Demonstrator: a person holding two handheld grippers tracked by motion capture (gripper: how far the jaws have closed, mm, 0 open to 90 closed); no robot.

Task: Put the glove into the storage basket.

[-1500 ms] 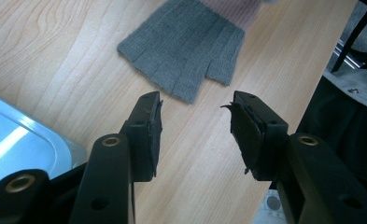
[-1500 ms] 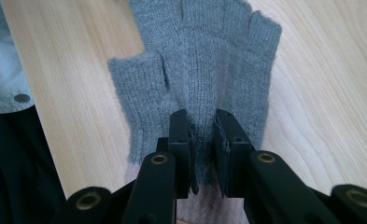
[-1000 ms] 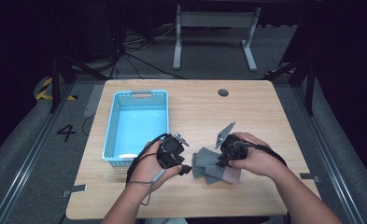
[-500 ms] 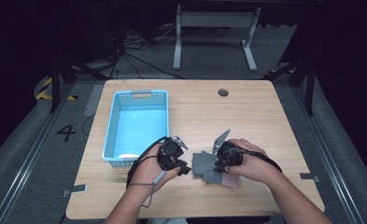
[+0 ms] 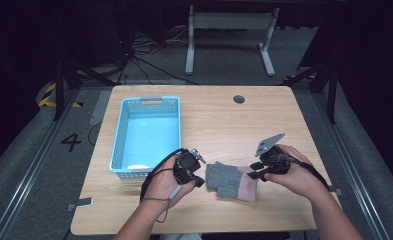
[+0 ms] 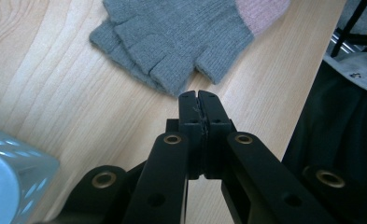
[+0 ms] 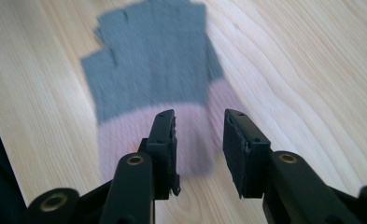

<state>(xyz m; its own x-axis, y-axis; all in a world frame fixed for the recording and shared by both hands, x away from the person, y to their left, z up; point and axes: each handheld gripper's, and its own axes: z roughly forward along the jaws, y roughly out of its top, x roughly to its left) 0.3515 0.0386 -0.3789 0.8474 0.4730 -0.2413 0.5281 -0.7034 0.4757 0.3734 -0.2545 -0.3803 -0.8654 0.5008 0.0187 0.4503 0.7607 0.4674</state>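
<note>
A pair of grey fingerless gloves (image 5: 231, 181) with pink cuffs lies stacked and flat on the wooden table (image 5: 224, 120), near its front edge. My left gripper (image 5: 200, 181) is shut with nothing between its jaws, which have just been closing. Its tips (image 6: 200, 95) stop just short of the gloves' (image 6: 181, 32) finger ends. My right gripper (image 5: 254, 175) is open at the cuff end and its jaws have just been opening. In the right gripper view its jaws (image 7: 199, 119) hover over the pink cuff of the gloves (image 7: 158, 60), which are blurred, with the pads off the cloth.
A light blue plastic basket (image 5: 119, 145) stands at the table's left, just behind my left hand, and its corner (image 6: 13, 186) shows beside the left gripper. Bare wood stretches across the back and right of the table. A round cable hole (image 5: 239, 99) sits near the far edge.
My right gripper has drawn back to the right, off the gloves, and its jaws have spread. The gloves, bunched up before, now lie flat. The left gripper has stayed in place.
</note>
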